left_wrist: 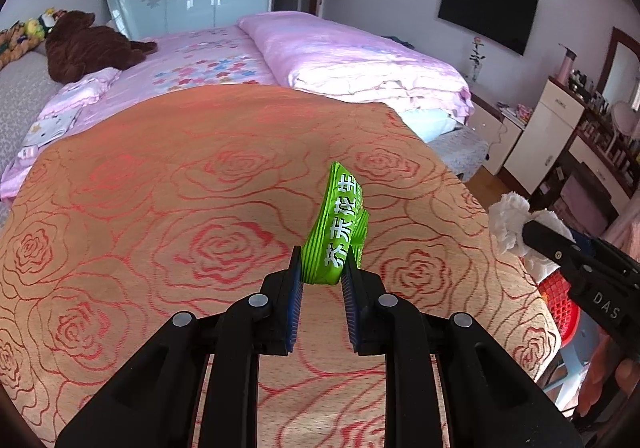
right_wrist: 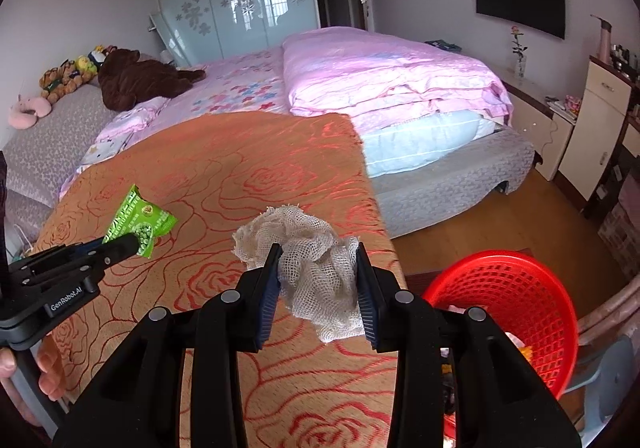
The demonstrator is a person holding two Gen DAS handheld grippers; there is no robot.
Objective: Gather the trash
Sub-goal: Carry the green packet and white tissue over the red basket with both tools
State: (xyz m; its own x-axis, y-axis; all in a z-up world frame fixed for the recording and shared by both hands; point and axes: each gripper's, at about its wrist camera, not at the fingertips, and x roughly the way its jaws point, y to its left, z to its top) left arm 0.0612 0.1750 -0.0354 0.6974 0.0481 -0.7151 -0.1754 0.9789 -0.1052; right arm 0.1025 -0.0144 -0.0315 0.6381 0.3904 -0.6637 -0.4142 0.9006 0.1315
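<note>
Gripping a green snack packet (left_wrist: 338, 236), our left tongs (left_wrist: 320, 280) stand narrow, the blue pads pressed on the packet's lower end so that it rises edge-on above the table (left_wrist: 160, 207). Our right tongs (right_wrist: 318, 288) are closed on a crumpled white gauze cloth (right_wrist: 308, 248), which bulges above and hangs below the pads. We see both items lifted clear of the table, whose orange cloth bears a red rose pattern. Just beyond the table's right edge, below the right tongs, stands a red mesh basket (right_wrist: 520, 288) with some items inside. Behind the table lies a bed (right_wrist: 360, 87) with pink bedding and a brown plush toy (right_wrist: 136, 79).
</note>
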